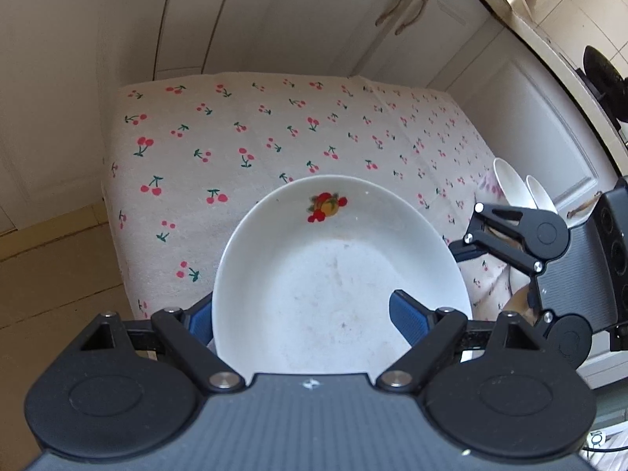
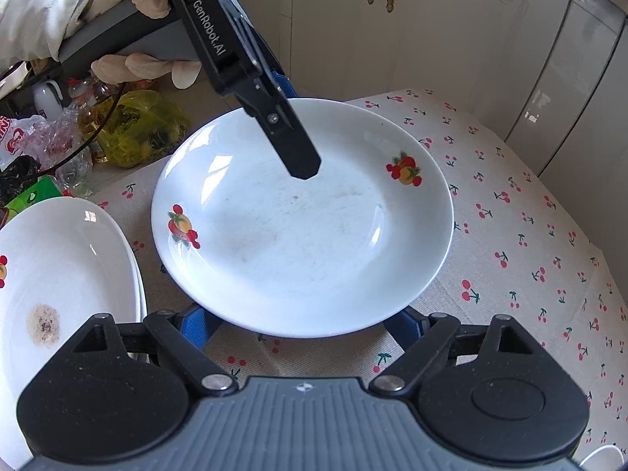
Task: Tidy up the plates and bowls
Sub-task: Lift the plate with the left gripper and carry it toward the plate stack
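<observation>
A white plate with fruit decals (image 1: pixel 337 271) (image 2: pixel 302 227) is held just above the cherry-print tablecloth (image 1: pixel 235 145) (image 2: pixel 510 243). My left gripper (image 1: pixel 302 320) (image 2: pixel 292 145) is shut on its rim, one finger over the plate and one beneath. My right gripper (image 2: pixel 300 324) (image 1: pixel 506 235) is open, its blue fingers spread under the plate's near edge; whether they touch it is unclear. A stack of white plates (image 2: pixel 59 274) with a brown stain on top sits at the left.
Two white dishes (image 1: pixel 522 190) stand past the table's right side. Bottles and plastic bags (image 2: pixel 98 129) crowd the far left. White cabinets (image 1: pixel 353 19) surround the table. A white bowl rim (image 2: pixel 602 459) shows at bottom right.
</observation>
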Demonstrator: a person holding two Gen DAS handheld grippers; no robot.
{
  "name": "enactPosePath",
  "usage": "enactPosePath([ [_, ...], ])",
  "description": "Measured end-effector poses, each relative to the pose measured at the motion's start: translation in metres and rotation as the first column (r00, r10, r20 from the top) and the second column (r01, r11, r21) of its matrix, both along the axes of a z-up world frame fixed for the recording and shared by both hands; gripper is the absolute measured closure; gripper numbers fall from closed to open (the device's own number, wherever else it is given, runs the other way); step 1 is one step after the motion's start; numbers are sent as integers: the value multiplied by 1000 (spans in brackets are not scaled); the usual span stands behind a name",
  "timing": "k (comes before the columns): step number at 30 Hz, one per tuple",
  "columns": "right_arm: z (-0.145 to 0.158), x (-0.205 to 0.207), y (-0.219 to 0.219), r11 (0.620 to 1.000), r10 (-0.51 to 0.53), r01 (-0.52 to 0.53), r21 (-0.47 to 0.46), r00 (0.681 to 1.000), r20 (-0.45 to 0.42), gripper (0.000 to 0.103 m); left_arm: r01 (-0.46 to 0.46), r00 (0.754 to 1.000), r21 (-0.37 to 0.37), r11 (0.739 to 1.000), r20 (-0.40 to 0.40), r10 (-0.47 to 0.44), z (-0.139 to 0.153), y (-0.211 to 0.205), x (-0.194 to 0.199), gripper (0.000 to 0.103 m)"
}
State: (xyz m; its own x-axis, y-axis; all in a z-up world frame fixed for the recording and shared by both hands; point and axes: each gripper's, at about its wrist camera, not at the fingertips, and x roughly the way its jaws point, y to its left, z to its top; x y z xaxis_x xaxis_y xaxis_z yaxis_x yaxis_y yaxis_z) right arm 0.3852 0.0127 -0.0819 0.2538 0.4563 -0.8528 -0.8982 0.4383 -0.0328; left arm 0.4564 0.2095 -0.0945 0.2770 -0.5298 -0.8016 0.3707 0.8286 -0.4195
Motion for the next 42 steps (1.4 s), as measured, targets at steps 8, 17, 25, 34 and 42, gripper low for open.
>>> enactPosePath([
  [8,3,-4,-2,1000,-9,9,2,1000,30,12,9,1000,13,1000,5,-9,0,0,-3,16],
  [17,6,-2,-4,1000,-24,24,7,999,34,12,12,1000,15,1000,28,-12,2,-3,-7,16],
  [25,13,-4,-8,1000,-29,28,11,998,51,12,11,999,20,1000,52,-12,13,-6,-14,16],
  [34,30,-17,-15,1000,-28,27,17,996,82,12,15,996,34,999,89,-18,33,-14,-29,16],
  [42,49,-36,-21,999,-29,26,28,993,113,12,11,991,38,999,135,-16,58,-20,-57,16],
])
